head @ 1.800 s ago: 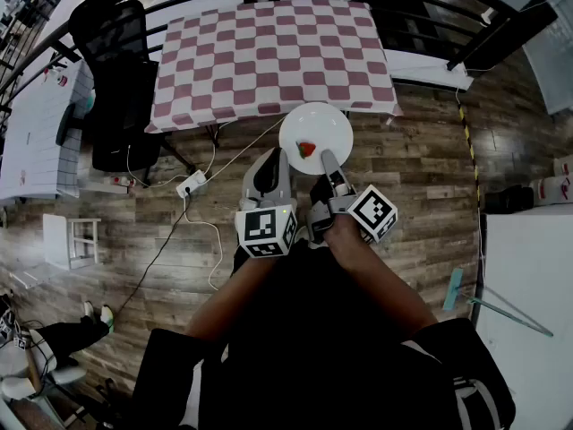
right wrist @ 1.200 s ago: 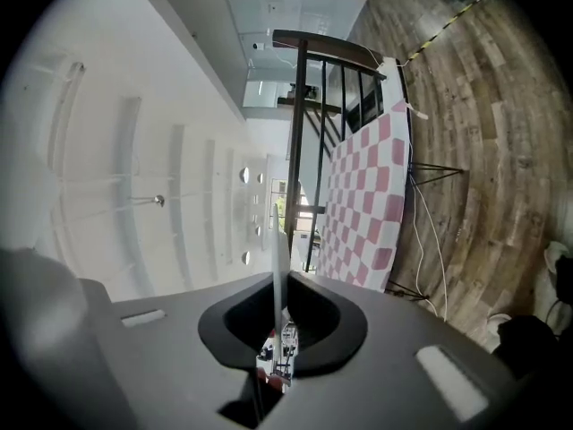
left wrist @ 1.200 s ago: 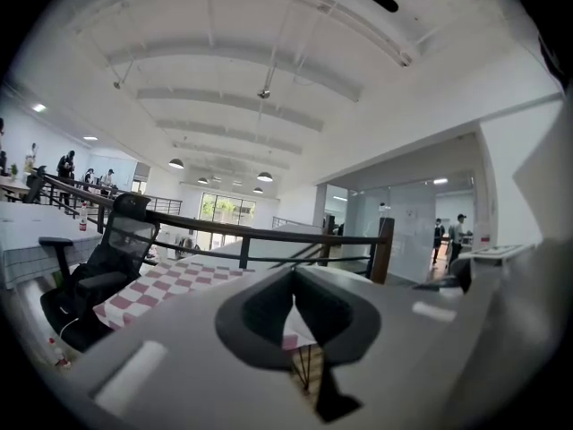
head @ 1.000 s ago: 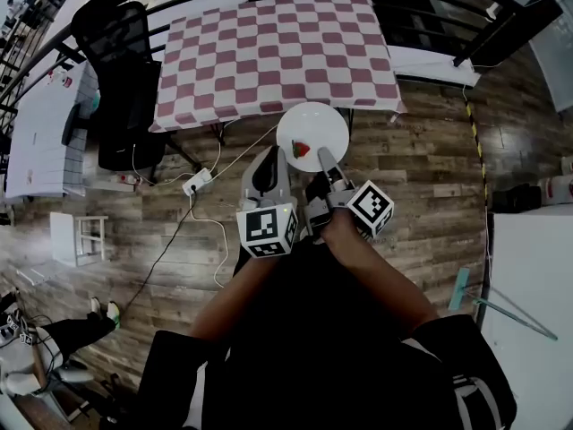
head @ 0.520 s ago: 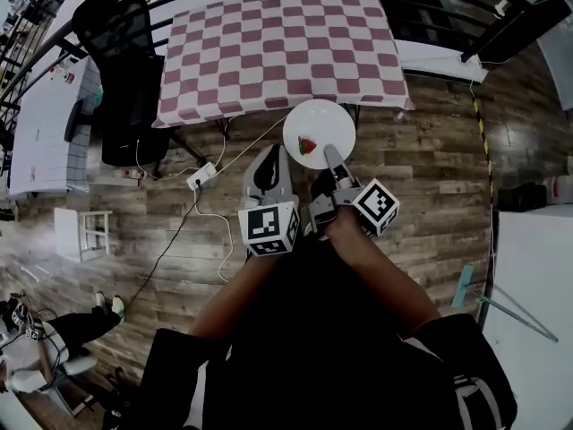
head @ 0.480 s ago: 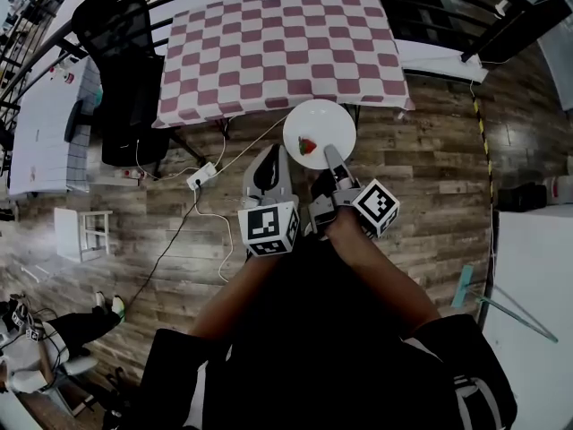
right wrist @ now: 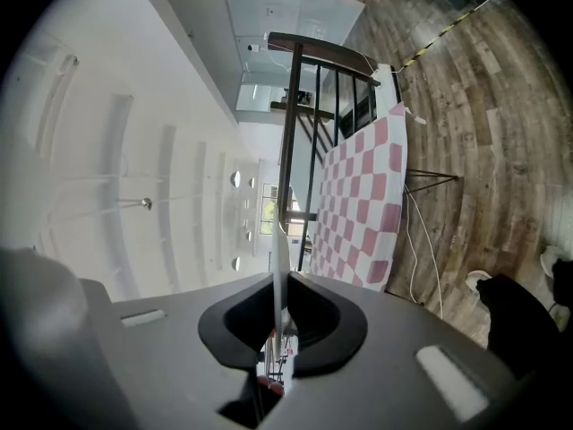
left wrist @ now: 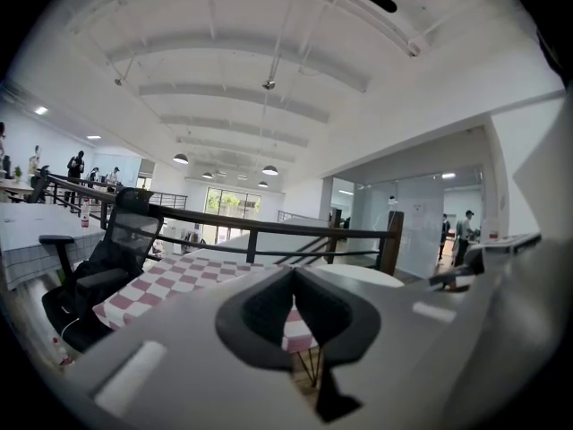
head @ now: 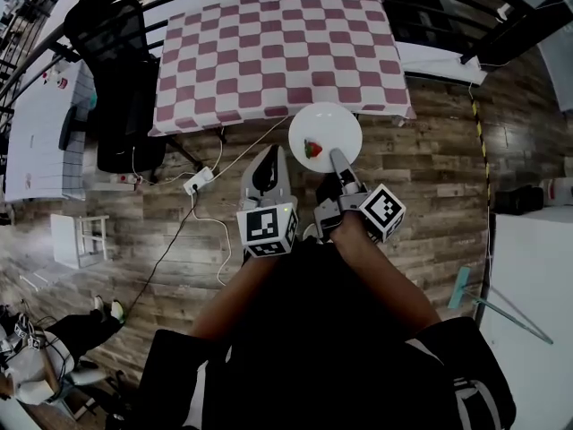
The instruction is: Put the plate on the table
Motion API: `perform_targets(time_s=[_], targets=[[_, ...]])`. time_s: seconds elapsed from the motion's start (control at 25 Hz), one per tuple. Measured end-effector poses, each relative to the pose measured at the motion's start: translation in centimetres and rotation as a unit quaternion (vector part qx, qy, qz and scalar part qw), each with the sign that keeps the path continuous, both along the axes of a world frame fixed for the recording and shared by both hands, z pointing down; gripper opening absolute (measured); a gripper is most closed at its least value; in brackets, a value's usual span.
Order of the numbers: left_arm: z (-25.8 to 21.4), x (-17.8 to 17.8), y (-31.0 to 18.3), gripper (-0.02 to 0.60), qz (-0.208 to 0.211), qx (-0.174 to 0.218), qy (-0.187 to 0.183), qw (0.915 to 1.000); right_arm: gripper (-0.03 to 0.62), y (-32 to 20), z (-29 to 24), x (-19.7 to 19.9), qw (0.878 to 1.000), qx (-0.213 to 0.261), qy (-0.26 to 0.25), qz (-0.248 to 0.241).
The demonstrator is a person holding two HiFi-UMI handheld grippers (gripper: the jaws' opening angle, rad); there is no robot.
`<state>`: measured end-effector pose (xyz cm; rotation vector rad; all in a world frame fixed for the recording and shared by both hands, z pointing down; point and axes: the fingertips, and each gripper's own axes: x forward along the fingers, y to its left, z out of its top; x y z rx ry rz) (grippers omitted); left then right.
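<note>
Against the earlier head view, checkered counter (head: 277, 52) fills slightly more of the picture. Plate (head: 336, 124) sits a touch further to the picture's right, as does the marker cube (head: 383, 211) of the right hand-held gripper (head: 338, 158). Grip unchanged.

Plate is off the counter, carried level above the wooden floor (head: 421, 150); its far rim just overlaps the near edge of the checkered cloth in the head view.

Both forearms reach forward side by side from the body, close together, grippers pointing toward the counter.

Right hand-held gripper: jaws clamped on the plate's near rim; in its own view the plate (right wrist: 280, 267) shows edge-on as a thin white line between the pads.

Left hand-held gripper (head: 269, 164): just left of the plate, apart from it; pads pressed together, nothing between them.

Small red piece of food (head: 312, 149) lies on the plate, left of the right jaws.
</note>
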<state>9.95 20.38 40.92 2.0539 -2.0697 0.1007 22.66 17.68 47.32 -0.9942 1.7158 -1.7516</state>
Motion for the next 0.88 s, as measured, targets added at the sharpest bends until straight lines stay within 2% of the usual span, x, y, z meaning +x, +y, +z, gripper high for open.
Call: perform_targets(time_s=[0.08, 0.2, 0.32, 0.48, 0.64, 0.88], targets=[[0.2, -0.4, -1.1, 0.009, 0.004, -0.002, 0.001, 1.0, 0.016, -1.0, 0.4, 0.2, 1.0, -0.009, 0.018, 0.005], [0.4, -1.1, -2.9, 0.009, 0.009, -0.005, 0.005, 0.9999, 0.016, -3.4, -0.1, -0.3, 1.0, 0.003, 0.013, 0.016], [0.7, -2.3, -5.0, 0.009, 0.013, -0.011, 0.015, 0.9998, 0.017, -5.3, 0.3, -0.8, 0.999, -0.002, 0.03, 0.022], [1.2, -4.5, -7.8, 0.009, 0.008, -0.018, 0.026, 0.9995, 0.016, -8.2, 0.3, -2.7, 0.999, 0.0, 0.022, 0.023], [1.3, -6.4, -10.9, 0.009, 0.013, -0.022, 0.031, 0.9992, 0.017, -10.6, 1.4, -4.0, 0.998, -0.031, 0.055, 0.022], [1.2, -9.3, -14.9, 0.009, 0.028, -0.025, 0.027, 0.9989, 0.016, -14.7, 0.9, -7.2, 0.998, -0.019, 0.047, 0.03]])
